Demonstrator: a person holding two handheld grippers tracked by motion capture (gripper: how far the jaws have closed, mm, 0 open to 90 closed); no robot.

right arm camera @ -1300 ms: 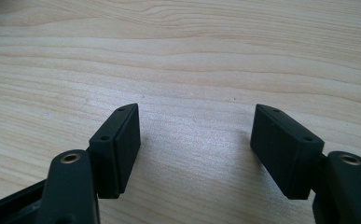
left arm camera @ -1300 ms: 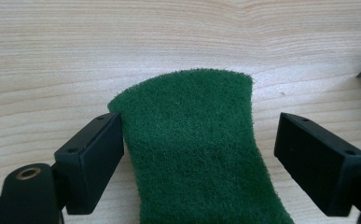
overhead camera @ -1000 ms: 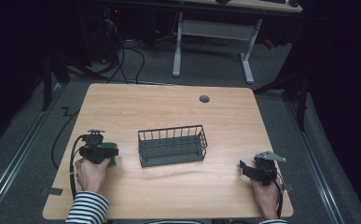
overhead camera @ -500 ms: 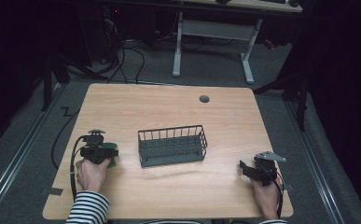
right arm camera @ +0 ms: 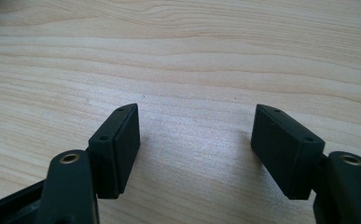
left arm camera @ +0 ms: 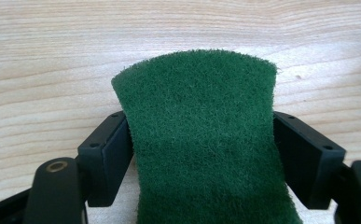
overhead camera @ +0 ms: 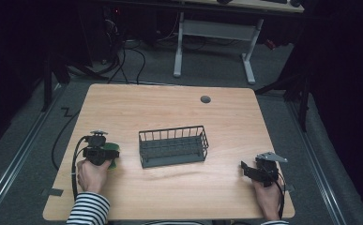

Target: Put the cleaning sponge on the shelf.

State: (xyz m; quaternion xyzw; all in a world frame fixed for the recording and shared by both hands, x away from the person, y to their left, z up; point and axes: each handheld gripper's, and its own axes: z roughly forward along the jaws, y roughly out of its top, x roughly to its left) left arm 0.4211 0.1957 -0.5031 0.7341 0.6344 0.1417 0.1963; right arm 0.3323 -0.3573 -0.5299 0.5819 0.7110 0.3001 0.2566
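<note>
— Edges first: how close does each gripper sit to the rim of the table (overhead camera: 170,101)?

— Left gripper (overhead camera: 99,151) sits near the left edge, on the near half of the top. Right gripper (overhead camera: 253,169) is close to the near right corner. Between them stands a dark wire basket (overhead camera: 173,146), well apart from both, with bare wood on either side of it and a wide bare stretch behind it up to the round grey cap (overhead camera: 205,99).

— And the thing in hand?

— Green scouring pad (left arm camera: 201,135), at the left gripper. In the left gripper view it lies between the two black jaws, touching the inner face of each, and its sides bow inward where they press. Its far end sticks out past the jaw tips over the wood. From the high view a bit of green shows just beside that gripper on its basket side.

— So the left one is closed on it?

— Yes, clamped on the pad. In the right gripper view the jaws stand wide apart with just wood grain between them, holding nothing.
</note>
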